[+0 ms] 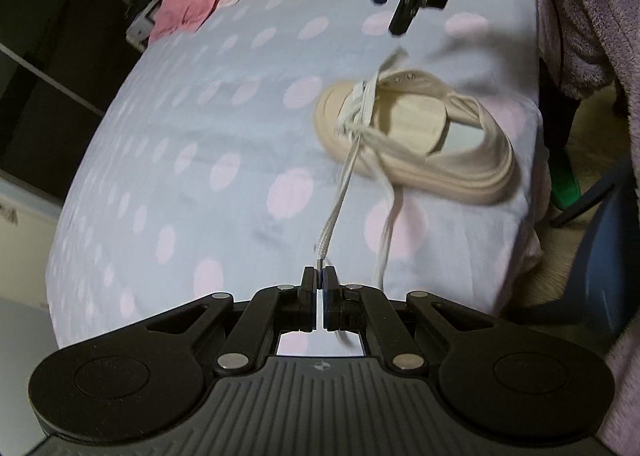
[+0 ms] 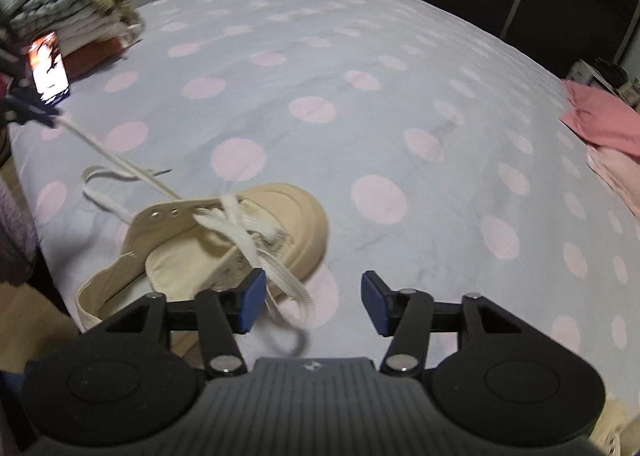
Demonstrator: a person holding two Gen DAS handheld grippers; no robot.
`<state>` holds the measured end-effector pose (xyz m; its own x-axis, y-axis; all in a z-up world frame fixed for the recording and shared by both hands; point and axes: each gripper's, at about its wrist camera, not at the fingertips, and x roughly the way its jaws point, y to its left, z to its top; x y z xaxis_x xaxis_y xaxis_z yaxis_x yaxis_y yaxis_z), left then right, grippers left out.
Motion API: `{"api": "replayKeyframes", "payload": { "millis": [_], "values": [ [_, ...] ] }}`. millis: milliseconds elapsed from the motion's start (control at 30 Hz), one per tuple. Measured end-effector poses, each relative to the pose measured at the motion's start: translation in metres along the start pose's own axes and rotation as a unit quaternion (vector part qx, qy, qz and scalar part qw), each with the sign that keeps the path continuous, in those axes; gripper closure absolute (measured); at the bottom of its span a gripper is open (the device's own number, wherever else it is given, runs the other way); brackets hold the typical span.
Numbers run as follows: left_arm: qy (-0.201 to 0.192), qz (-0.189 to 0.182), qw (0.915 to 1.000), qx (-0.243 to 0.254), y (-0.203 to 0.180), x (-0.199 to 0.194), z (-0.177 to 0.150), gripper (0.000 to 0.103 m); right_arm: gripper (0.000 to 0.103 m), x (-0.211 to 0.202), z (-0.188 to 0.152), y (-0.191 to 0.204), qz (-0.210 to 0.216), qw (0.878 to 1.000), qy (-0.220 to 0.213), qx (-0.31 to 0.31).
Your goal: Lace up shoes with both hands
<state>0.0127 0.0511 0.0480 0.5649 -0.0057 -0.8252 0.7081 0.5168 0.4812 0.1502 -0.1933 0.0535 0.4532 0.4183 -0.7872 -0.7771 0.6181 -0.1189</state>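
Left wrist: left gripper [image 1: 319, 276] pinches lace [image 1: 340, 191] taut from shoe [image 1: 416, 135], frame centre. Right gripper [image 2: 312, 304] spread, empty; keep tension, regrab loose end.

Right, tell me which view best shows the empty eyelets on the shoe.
The right wrist view: two empty eyelets sit sharp on the beige shoe's upper flap, facing the camera. The left wrist view shows the same flap's eyelets farther off, smaller and blurred.

— How does the left gripper [image 1: 319, 276] stand?
— Pinched tight, pointing steeply down.
— And the right gripper [image 2: 313, 304]?
— Jaws apart, nothing pressed between its blue pads [image 2: 252, 306], tilted down.
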Motion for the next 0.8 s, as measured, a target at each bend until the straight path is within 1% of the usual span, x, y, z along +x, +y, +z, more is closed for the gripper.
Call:
{"api": "replayKeyframes", "payload": {
  "millis": [100,233,367,467,600,700,800],
  "values": [
    [0.022,0.006,0.9997,-0.009,0.001,-0.014,-0.014,0.102,0.044,-0.013,-0.015,-0.008,-0.002,1.000,0.001,0.027],
    [0.040,0.020,0.9987,-0.024,0.008,-0.031,-0.028,0.102,0.043,-0.013,-0.018,-0.014,0.002,0.999,0.000,0.049],
    [0.054,0.036,0.9972,-0.039,0.018,-0.042,-0.038,0.102,0.042,-0.011,-0.014,-0.014,0.001,0.999,-0.006,0.050],
    [0.067,0.047,0.9959,-0.040,0.023,-0.050,-0.044,0.102,0.042,-0.010,-0.011,-0.012,0.005,0.999,-0.012,0.049],
    [0.073,0.072,0.9930,-0.058,0.036,-0.064,-0.054,0.102,0.042,-0.008,-0.006,-0.011,0.004,0.999,-0.015,0.048],
    [0.086,0.088,0.9907,-0.060,0.043,-0.072,-0.062,0.102,0.042,-0.006,-0.004,-0.012,0.002,0.999,-0.014,0.047],
    [0.085,0.094,0.9892,-0.073,0.049,-0.079,-0.068,0.102,0.042,-0.003,-0.002,-0.013,-0.001,0.999,-0.010,0.044]
  ]
}}
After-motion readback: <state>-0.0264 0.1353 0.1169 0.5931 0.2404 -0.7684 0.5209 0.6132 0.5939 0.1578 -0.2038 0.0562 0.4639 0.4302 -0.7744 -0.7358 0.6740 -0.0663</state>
